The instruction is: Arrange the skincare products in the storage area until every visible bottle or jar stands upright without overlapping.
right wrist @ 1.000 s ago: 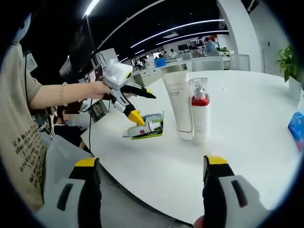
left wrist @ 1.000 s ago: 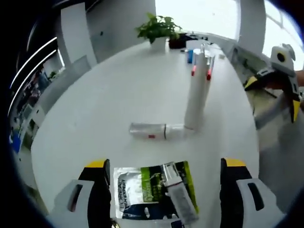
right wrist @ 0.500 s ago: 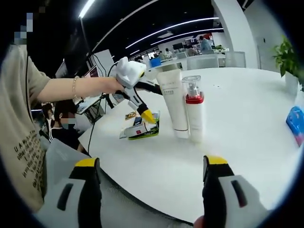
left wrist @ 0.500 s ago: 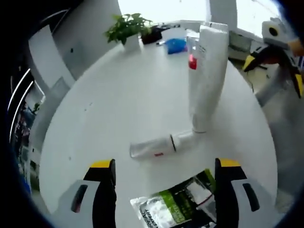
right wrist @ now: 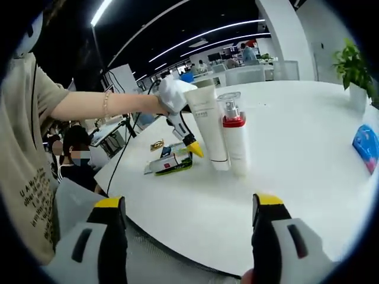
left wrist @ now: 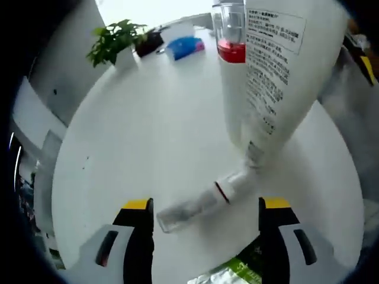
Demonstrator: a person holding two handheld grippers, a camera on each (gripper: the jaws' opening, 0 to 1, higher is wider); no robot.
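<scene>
Since a moment ago, the open left gripper (left wrist: 205, 220) has closed in on the fallen clear bottle (left wrist: 201, 202); right gripper (right wrist: 185, 216) open.

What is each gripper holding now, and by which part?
Nothing. The left gripper is open above the lying clear bottle; the right gripper is open too.
</scene>
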